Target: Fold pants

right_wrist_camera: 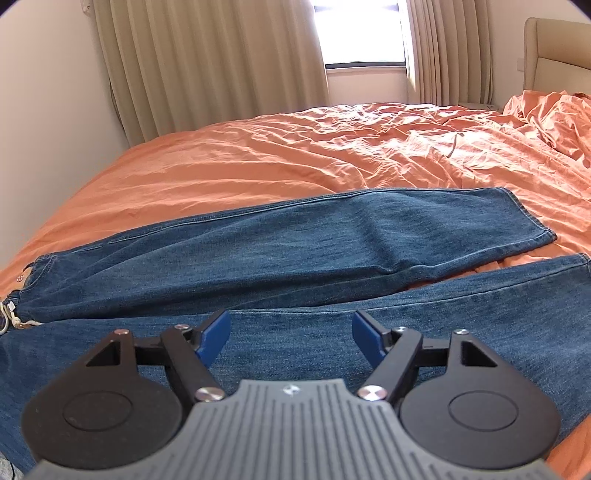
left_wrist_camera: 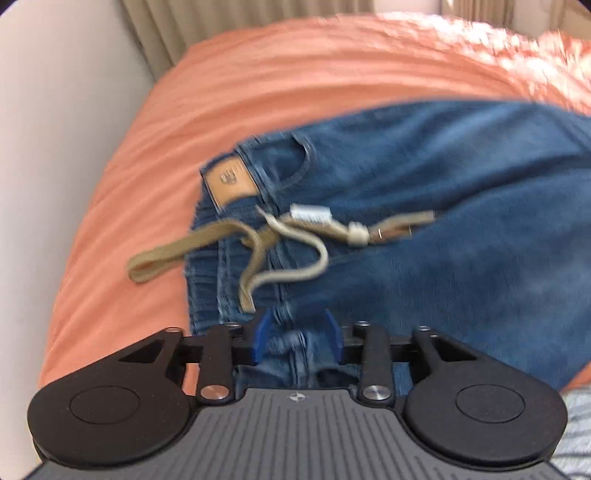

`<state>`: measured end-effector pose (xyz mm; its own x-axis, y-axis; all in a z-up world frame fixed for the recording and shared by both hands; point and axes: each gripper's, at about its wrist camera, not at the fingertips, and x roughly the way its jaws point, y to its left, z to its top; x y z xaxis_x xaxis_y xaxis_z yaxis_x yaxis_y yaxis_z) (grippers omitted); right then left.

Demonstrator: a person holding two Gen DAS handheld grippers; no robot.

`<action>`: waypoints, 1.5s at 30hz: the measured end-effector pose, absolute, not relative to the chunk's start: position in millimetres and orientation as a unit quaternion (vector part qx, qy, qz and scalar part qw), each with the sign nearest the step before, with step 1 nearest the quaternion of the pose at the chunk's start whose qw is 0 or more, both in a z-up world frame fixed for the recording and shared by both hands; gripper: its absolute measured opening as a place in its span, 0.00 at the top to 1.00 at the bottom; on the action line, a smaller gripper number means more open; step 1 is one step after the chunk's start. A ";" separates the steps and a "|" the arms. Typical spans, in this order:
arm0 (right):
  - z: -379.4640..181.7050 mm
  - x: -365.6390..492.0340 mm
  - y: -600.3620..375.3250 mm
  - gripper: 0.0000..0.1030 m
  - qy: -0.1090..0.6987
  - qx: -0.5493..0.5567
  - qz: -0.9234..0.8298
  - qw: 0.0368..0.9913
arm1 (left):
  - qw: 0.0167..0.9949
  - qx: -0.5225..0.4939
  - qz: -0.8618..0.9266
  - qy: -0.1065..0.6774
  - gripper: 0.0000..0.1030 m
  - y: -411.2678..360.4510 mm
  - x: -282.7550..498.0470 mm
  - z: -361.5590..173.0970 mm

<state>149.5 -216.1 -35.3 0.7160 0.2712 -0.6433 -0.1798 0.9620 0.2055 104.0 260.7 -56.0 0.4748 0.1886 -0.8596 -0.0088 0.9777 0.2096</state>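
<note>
Pants, left wrist view: blue denim pants [left_wrist_camera: 424,206], blurred; waist end nearest, lying on the orange bedspread [left_wrist_camera: 258,85].
Waistband: gathered and ribbed, with a tan leather-like patch [left_wrist_camera: 231,181], rectangular, at its far corner.
Drawstring: flat beige drawstring [left_wrist_camera: 221,247], looped and tangled across the waist, one loop trailing off onto the bedspread; small white tag [left_wrist_camera: 310,215] tied among it.
Left gripper: left gripper [left_wrist_camera: 295,334] pointing steeply down over the waistband; blue pads partly apart, denim seen in the gap, pads not pressing on it as far as visible.
Surroundings, left: pale wall [left_wrist_camera: 55,147] and pleated beige curtain [left_wrist_camera: 155,33] beyond the bed edge.

Pants, right wrist view: spread flat on the bedspread [right_wrist_camera: 295,155], long axis running left to right across the picture; waist at far left, hems at right.
Legs: two legs side by side, far leg [right_wrist_camera: 295,240] ending in a stitched hem at right, near leg [right_wrist_camera: 480,314] running under the gripper; fabric faded, faintly streaked, with soft creases.
Right gripper: right gripper [right_wrist_camera: 291,338] just above the near leg, blue pads spread wide, gripping nothing.
Bedspread: orange, crumpled, bunched at far right.
Surroundings, right: long curtains [right_wrist_camera: 207,62], bright window [right_wrist_camera: 358,33], padded beige headboard [right_wrist_camera: 557,55].
</note>
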 end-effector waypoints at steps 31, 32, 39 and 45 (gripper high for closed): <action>142.2 127.5 -415.8 0.31 0.457 -0.008 0.119 0.881 | 0.710 0.293 -0.159 0.620 0.49 134.5 57.4 -58.5; 143.7 125.1 -426.8 0.31 0.461 -0.014 0.108 0.881 | 0.699 0.302 -0.170 0.626 0.47 129.7 59.3 -64.8; 141.7 93.1 -515.3 0.31 0.482 -0.057 0.017 0.874 | 0.650 0.285 -0.224 0.668 0.44 110.2 82.6 -94.4; 113.0 75.0 -557.2 0.31 0.498 -0.086 -0.005 0.863 | 0.625 0.270 -0.246 0.689 0.44 89.6 96.0 -117.5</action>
